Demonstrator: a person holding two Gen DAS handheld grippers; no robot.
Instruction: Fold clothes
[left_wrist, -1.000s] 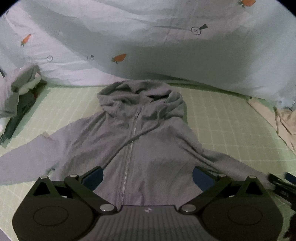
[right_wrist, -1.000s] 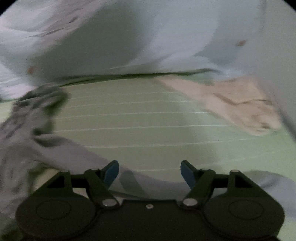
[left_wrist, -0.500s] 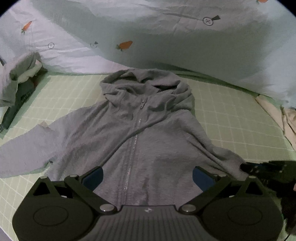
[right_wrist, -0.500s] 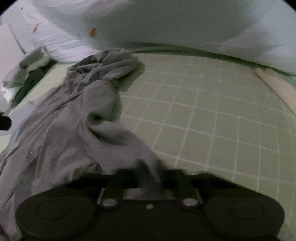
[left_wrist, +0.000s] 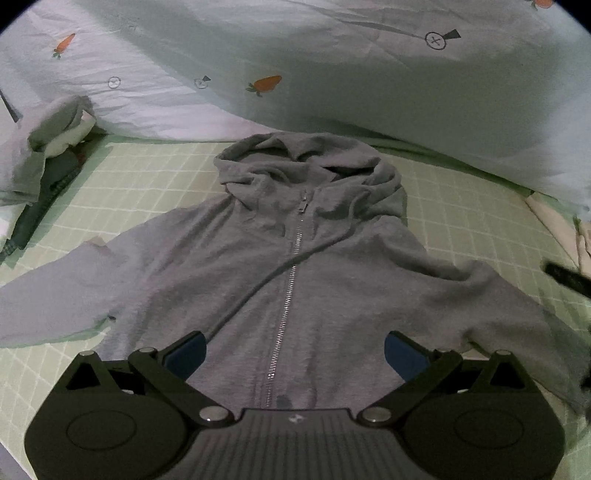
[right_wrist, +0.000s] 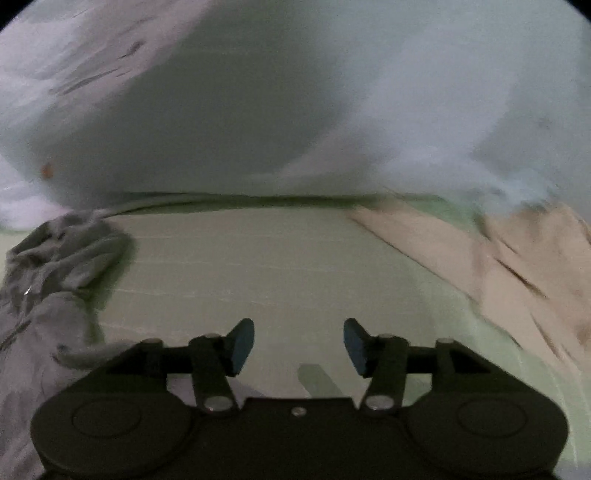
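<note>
A grey zip-up hoodie (left_wrist: 288, 266) lies face up on the green checked mat (left_wrist: 461, 206), hood toward the back, both sleeves spread out to the sides. My left gripper (left_wrist: 293, 349) is open and empty, hovering over the hoodie's lower front by the zipper. My right gripper (right_wrist: 298, 345) is open and empty above bare mat (right_wrist: 280, 266), to the right of the hoodie (right_wrist: 48, 280). The right sleeve end passes under its left side. The right gripper also shows as a dark blurred shape in the left wrist view (left_wrist: 565, 277).
A white duvet with carrot prints (left_wrist: 295, 66) piles up along the back edge. A heap of grey and dark clothes (left_wrist: 51, 147) sits at the back left. A beige garment (right_wrist: 517, 266) lies at the right of the mat.
My right gripper was shut on the hoodie's right sleeve half a second ago; it has opened, let go and swung to the right. The sleeve now lies spread out. The left gripper moved slightly closer.
</note>
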